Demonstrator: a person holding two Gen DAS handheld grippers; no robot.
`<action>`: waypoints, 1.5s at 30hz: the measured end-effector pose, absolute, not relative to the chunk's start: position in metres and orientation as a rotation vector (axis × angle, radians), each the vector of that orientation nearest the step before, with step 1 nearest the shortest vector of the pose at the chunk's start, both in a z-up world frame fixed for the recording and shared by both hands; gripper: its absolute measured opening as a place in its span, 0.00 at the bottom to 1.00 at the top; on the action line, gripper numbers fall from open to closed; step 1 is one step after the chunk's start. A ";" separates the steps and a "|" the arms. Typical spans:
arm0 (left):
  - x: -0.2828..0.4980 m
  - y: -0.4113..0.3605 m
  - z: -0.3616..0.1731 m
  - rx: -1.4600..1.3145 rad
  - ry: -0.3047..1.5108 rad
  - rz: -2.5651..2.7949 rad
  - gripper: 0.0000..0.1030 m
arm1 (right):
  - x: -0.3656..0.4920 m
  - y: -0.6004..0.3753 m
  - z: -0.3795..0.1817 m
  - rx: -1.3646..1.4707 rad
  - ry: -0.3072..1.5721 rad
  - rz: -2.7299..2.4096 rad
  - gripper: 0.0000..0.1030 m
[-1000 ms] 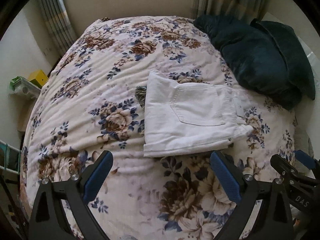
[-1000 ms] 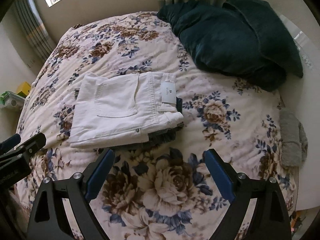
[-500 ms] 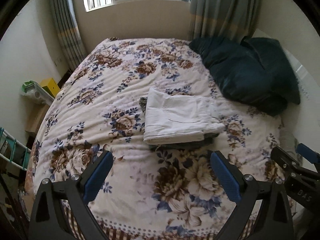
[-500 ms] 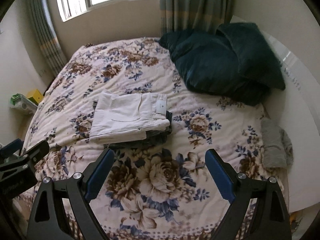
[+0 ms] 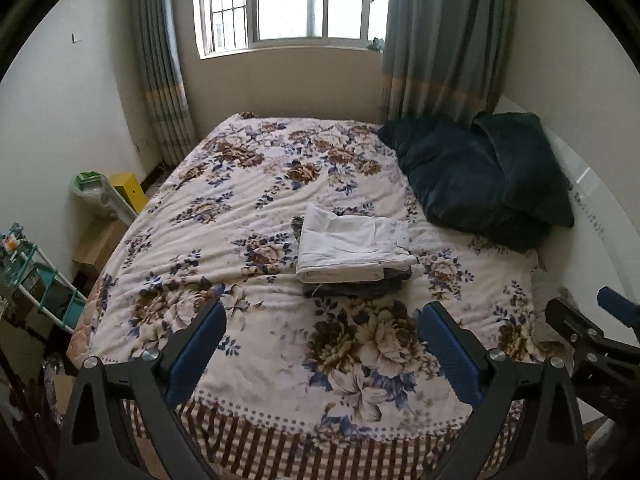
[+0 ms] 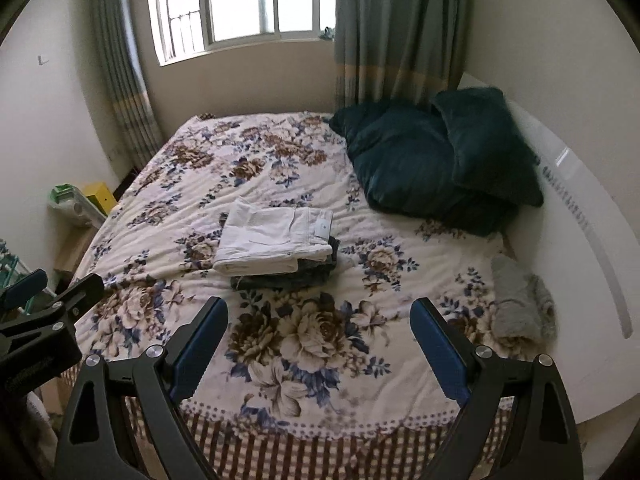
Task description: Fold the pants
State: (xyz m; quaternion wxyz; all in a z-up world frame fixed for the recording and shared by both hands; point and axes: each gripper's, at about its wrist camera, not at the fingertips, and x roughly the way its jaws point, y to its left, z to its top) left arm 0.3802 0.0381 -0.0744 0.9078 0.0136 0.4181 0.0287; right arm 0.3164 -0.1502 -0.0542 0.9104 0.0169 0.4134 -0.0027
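Folded white pants lie on top of a folded dark garment in the middle of the floral bed. My left gripper hangs open over the foot of the bed, well short of the stack, with nothing between its blue pads. My right gripper is open too, at the same distance from the pants, and holds nothing. Each gripper shows at the edge of the other's view.
Dark teal pillows are piled at the right by a white headboard. A grey rolled cloth lies at the bed's right edge. A window with curtains faces me. Boxes and a rack stand left of the bed.
Both grippers have pulled back and up from the stack toward the foot of the bed, so the whole bed and window now show. The pants stay put.
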 end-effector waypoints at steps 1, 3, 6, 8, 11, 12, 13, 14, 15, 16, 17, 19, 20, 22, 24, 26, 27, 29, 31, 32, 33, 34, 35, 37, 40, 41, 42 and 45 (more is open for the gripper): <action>0.371 0.038 -0.066 0.034 0.848 0.064 0.97 | 0.303 -0.151 -0.042 0.029 0.841 -0.001 0.92; 0.355 0.038 -0.053 0.047 0.827 0.078 0.97 | 0.282 -0.149 -0.023 0.017 0.819 0.009 0.92; 0.335 0.040 -0.031 0.041 0.810 0.070 0.97 | 0.257 -0.142 0.000 -0.008 0.793 0.020 0.92; 0.323 0.041 -0.018 0.037 0.798 0.069 0.97 | 0.241 -0.138 0.016 -0.009 0.782 0.034 0.92; 0.305 0.046 0.000 0.040 0.776 0.077 0.97 | 0.218 -0.135 0.036 0.008 0.765 0.049 0.92; 0.297 0.048 0.008 0.041 0.764 0.080 0.97 | 0.213 -0.134 0.041 0.016 0.763 0.056 0.92; 0.293 0.050 0.012 0.038 0.758 0.080 0.97 | 0.205 -0.133 0.047 0.019 0.756 0.057 0.92; 0.287 0.051 0.016 0.039 0.751 0.081 0.97 | 0.198 -0.132 0.051 0.018 0.751 0.056 0.92; 0.282 0.052 0.020 0.044 0.744 0.089 0.97 | 0.195 -0.132 0.053 0.021 0.751 0.059 0.92; 0.279 0.054 0.023 0.048 0.741 0.094 0.97 | 0.190 -0.132 0.057 0.029 0.754 0.065 0.92; 0.275 0.055 0.025 0.050 0.739 0.090 0.97 | 0.186 -0.131 0.059 0.036 0.755 0.070 0.92; 0.270 0.056 0.026 0.056 0.740 0.094 0.97 | 0.179 -0.130 0.064 0.040 0.757 0.076 0.92; 0.268 0.057 0.026 0.053 0.741 0.090 0.97 | 0.177 -0.130 0.065 0.042 0.761 0.080 0.92; 0.268 0.059 0.024 0.047 0.745 0.090 0.97 | 0.174 -0.129 0.067 0.043 0.762 0.082 0.92; 0.271 0.059 0.021 0.047 0.748 0.093 0.97 | 0.174 -0.127 0.068 0.040 0.763 0.082 0.92; 0.274 0.060 0.020 0.044 0.748 0.092 0.97 | 0.177 -0.126 0.068 0.035 0.752 0.074 0.92; 0.277 0.059 0.019 0.041 0.752 0.091 0.97 | 0.179 -0.125 0.068 0.031 0.748 0.071 0.92; 0.283 0.059 0.018 0.041 0.757 0.082 0.97 | 0.189 -0.126 0.068 0.036 0.743 0.069 0.92; 0.291 0.057 0.016 0.042 0.754 0.078 1.00 | 0.200 -0.128 0.067 0.048 0.735 0.067 0.92; 0.297 0.056 0.015 0.049 0.750 0.080 1.00 | 0.205 -0.129 0.066 0.051 0.729 0.061 0.92; 0.301 0.055 0.014 0.055 0.748 0.084 1.00 | 0.211 -0.130 0.066 0.051 0.723 0.051 0.92; 0.309 0.053 0.011 0.064 0.748 0.088 1.00 | 0.220 -0.131 0.064 0.047 0.717 0.035 0.93; 0.314 0.052 0.009 0.070 0.748 0.094 1.00 | 0.227 -0.132 0.063 0.045 0.720 0.026 0.93; 0.329 0.050 0.002 0.078 0.767 0.102 1.00 | 0.243 -0.133 0.058 0.039 0.724 0.014 0.94; 0.350 0.047 -0.007 0.093 0.785 0.110 1.00 | 0.272 -0.133 0.046 0.025 0.744 -0.005 0.94; 0.354 0.046 -0.009 0.095 0.790 0.109 1.00 | 0.280 -0.133 0.042 0.021 0.750 -0.011 0.94; 0.360 0.045 -0.012 0.104 0.796 0.114 1.00 | 0.289 -0.133 0.036 0.014 0.767 -0.019 0.94; 0.381 0.043 -0.024 0.114 0.825 0.123 1.00 | 0.316 -0.135 0.017 0.017 0.814 -0.023 0.94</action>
